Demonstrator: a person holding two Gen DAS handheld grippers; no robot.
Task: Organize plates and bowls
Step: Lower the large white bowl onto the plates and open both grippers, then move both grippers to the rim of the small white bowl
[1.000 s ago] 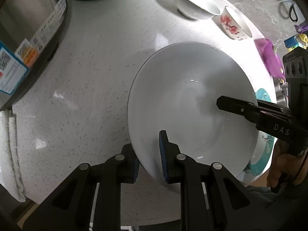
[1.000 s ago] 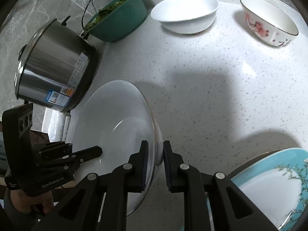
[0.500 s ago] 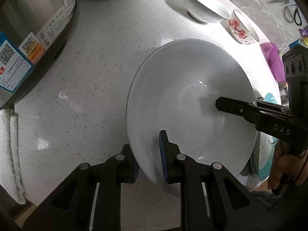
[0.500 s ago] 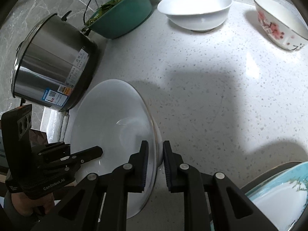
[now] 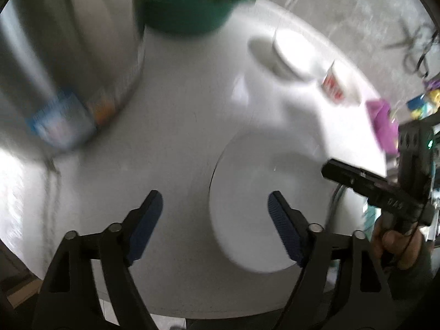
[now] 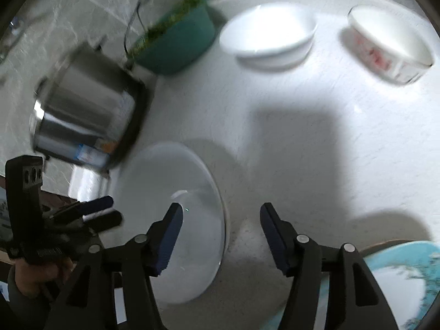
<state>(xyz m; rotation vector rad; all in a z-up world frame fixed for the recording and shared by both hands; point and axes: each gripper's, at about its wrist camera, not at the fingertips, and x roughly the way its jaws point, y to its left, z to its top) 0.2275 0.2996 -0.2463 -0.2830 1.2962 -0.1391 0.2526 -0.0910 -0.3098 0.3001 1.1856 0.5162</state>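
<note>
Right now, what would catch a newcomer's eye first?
The big white plate lies on the counter, with both grippers' jaws just opened off its rim: left gripper, right gripper. Behind stand a steel pot and two bowls.

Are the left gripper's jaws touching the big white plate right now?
Apart. The left wrist view shows the left gripper with jaws just opened wide, clear of the white plate rim.

A stainless-steel cooker pot (image 6: 85, 110) bearing blue and orange labels stands on the white speckled countertop (image 6: 288, 143), a teal basin of green vegetables (image 6: 176, 44) just behind it, a folded white cloth (image 6: 85, 184) at its base, and a purple item (image 5: 383, 126) at the far edge.
</note>
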